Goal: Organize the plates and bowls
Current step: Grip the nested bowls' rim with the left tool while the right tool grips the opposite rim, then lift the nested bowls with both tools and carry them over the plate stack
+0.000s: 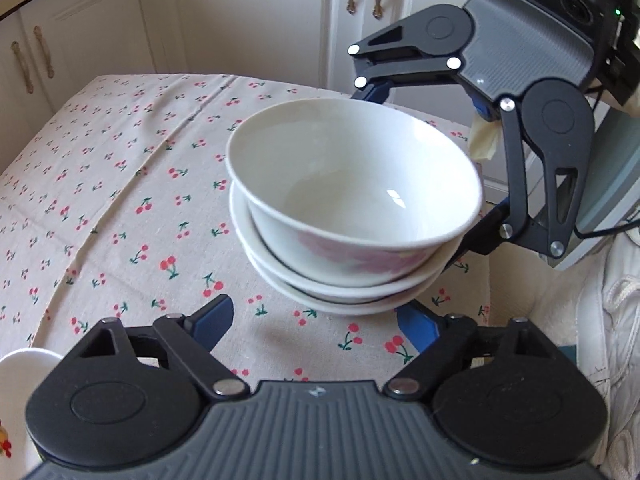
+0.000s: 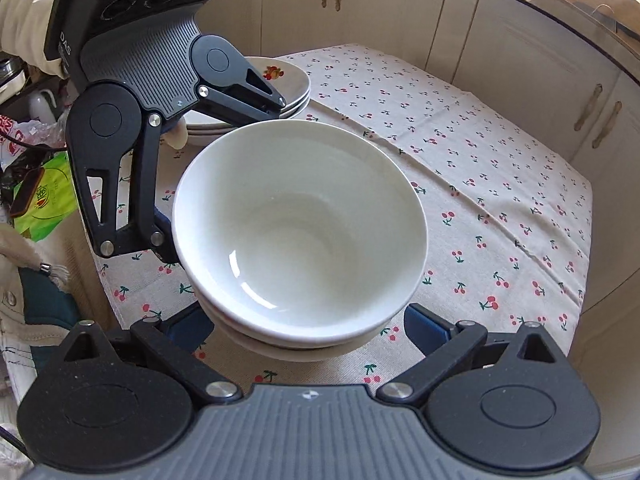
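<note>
Stack of bowls point(image 1: 352, 216) held above the tablecloth point(image 1: 120, 184), flanked by both grippers.

The top bowl point(image 2: 300, 232) sits nested in two shallower ones, mouth facing up, the stack tilted slightly; being round, it has no long axis. The left gripper point(image 1: 320, 320) has its jaws apart, blue fingers point(image 1: 216, 316) on either side of the stack's base; contact cannot be confirmed. The right gripper point(image 2: 308, 328) likewise has its jaws apart around the lower bowls, whether touching cannot be told. In the right wrist view, a pile of plates point(image 2: 288, 88) rests at the far left of the table, behind the left gripper. Cabinets point(image 1: 248, 16) stand beyond.
</note>
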Available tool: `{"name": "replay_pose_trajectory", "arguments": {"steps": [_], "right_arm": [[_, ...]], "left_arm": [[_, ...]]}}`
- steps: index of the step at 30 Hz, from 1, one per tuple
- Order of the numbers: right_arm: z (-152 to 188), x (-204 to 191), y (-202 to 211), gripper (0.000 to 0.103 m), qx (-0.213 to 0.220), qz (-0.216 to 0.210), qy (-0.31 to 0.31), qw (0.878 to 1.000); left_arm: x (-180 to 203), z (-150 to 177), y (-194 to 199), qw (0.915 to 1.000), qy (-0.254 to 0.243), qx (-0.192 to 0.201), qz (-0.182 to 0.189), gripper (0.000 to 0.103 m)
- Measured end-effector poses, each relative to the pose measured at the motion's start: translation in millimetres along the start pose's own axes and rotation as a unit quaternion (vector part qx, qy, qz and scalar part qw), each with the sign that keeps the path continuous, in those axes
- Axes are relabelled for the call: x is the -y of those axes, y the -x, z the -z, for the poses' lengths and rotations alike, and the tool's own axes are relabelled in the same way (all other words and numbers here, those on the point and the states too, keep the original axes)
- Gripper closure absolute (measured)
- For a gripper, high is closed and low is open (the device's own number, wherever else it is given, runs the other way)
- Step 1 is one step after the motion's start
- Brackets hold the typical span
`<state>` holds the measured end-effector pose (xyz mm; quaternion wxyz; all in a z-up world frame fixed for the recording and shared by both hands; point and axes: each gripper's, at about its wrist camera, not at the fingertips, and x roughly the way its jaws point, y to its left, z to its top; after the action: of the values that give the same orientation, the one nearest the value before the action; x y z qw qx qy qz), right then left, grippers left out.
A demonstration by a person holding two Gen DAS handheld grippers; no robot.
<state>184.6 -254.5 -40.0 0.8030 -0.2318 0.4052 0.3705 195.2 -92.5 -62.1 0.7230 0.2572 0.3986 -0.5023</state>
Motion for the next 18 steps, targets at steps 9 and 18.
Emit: {"name": "replay_pose_trajectory", "arguments": {"steps": [9,18], "right_arm": [[-2.1,0.1,-2.4,0.008,-0.009,-0.013,0.020,1.000],[-3.3,2.3,-6.2,0.011,-0.017,-0.017,0.028,0.999]], "left_arm": [[1.8,-5.2,-4.4,0.9993,-0.023,0.003,0.028,0.020],[-0.1,-5.9,-5.9,0.9984,-0.032,0.002,0.046,0.024]]}}
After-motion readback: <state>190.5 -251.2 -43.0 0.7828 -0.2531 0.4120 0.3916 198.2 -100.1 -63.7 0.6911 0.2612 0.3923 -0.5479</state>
